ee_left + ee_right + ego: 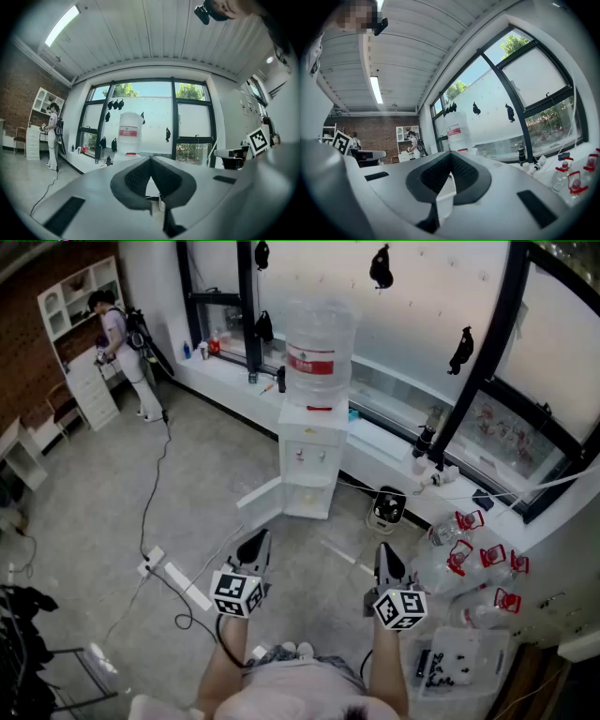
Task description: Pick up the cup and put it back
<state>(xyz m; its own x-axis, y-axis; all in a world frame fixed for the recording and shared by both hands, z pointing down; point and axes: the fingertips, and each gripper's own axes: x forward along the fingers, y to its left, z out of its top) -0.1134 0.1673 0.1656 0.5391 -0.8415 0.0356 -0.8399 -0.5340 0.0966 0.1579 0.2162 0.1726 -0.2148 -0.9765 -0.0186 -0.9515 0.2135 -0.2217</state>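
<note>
No cup can be made out in any view. A white water dispenser (307,465) with a large clear bottle (319,348) on top stands on the floor ahead of me, and its lower door (260,503) hangs open to the left. My left gripper (255,542) is held in the air short of the dispenser; its dark pads meet with nothing between them (150,160). My right gripper (387,557) hangs level with it to the right, jaws closed and empty too (450,155). The bottle also shows beyond the jaws in the left gripper view (129,133) and the right gripper view (457,136).
A power strip (183,582) with cables lies on the floor at the left. A small white appliance (386,507) sits right of the dispenser. Several red-labelled bottles (469,554) and a clear plastic box (459,662) lie at the right. A person (122,343) stands by a cabinet far left.
</note>
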